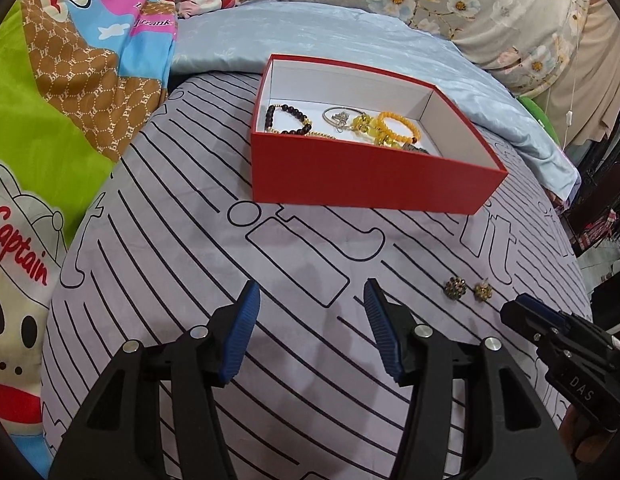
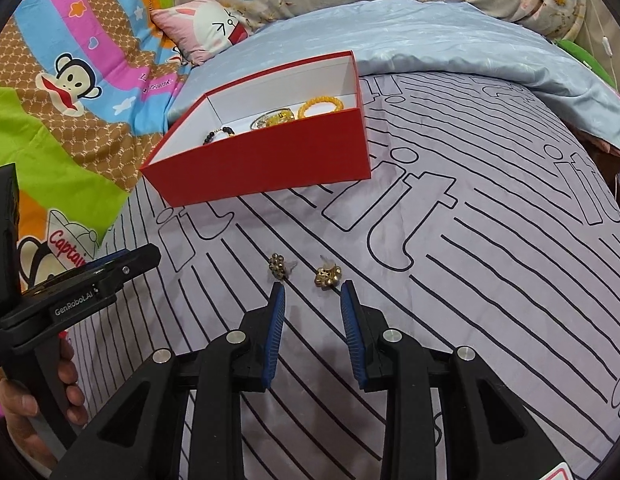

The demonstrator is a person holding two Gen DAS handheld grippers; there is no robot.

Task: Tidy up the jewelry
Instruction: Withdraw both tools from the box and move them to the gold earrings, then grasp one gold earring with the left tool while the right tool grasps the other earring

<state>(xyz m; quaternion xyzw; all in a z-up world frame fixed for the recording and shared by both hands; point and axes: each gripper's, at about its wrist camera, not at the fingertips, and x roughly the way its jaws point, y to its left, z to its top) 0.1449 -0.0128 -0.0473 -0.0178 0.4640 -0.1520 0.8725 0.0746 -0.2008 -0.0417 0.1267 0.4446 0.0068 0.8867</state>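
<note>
Two gold flower earrings (image 2: 280,266) (image 2: 328,276) are seen loose on the striped sheet (image 2: 490,280), near one red box (image 2: 270,160) holding bracelets. Left gripper (image 1: 312,300) and right gripper (image 2: 313,292): jaws apart, nothing gripped.

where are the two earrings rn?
Both earrings lie side by side on the striped sheet, outside the red box, just ahead of the right gripper fingertips; in the left wrist view they sit lower right.

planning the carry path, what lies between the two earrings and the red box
Only bare striped sheet between the earrings and the red box, clearest in the right wrist view.
</note>
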